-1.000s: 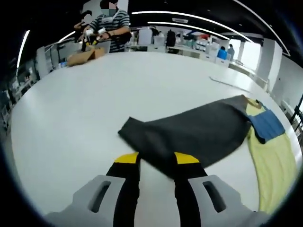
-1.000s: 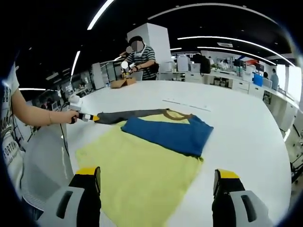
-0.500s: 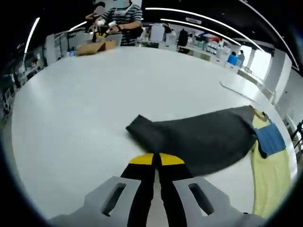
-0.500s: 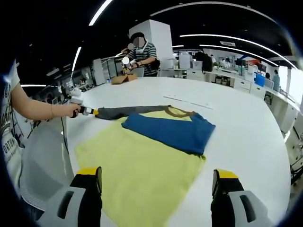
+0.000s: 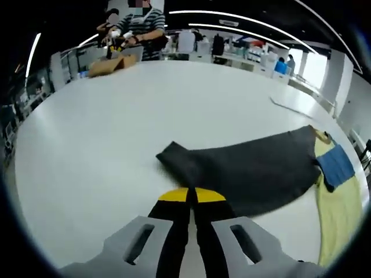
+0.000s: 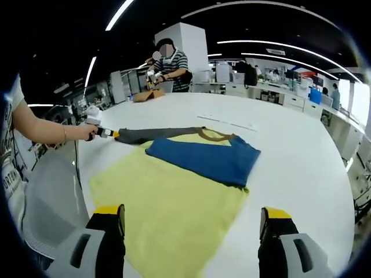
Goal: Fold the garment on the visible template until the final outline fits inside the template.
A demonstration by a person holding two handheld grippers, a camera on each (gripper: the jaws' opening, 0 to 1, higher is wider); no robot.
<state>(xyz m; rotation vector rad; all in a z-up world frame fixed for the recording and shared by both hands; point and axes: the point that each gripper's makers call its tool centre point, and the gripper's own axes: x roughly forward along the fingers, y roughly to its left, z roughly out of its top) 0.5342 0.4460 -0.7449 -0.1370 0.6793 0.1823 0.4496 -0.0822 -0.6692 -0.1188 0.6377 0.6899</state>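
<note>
In my left gripper view, the left gripper (image 5: 191, 196) sits at 6 o'clock with its yellow-tipped black jaws pressed together, clenched on the near edge of the dark grey sleeve of the garment (image 5: 249, 171), which stretches out flat across the round white table (image 5: 116, 127) toward 3 o'clock. At the far end of that sleeve, near 3 o'clock, I see the blue folded part (image 5: 336, 165) and the pale yellow body of the garment (image 5: 333, 208). At 11 o'clock, across the table, a person in a striped shirt (image 5: 145, 23) stands by a brown cardboard box (image 5: 107, 65).

In my right gripper view, a bare forearm reaches in from 9 o'clock, its hand (image 6: 87, 132) holding the left gripper, whose tip pinches the grey sleeve end. The yellow garment body (image 6: 168, 202) lies spread flat at centre, with the blue folded panel (image 6: 203, 159) on top toward 1 o'clock. The right gripper (image 6: 191, 223) is released, its jaws standing wide apart at 7 and 5 o'clock, holding nothing, above the garment's near edge.
</note>
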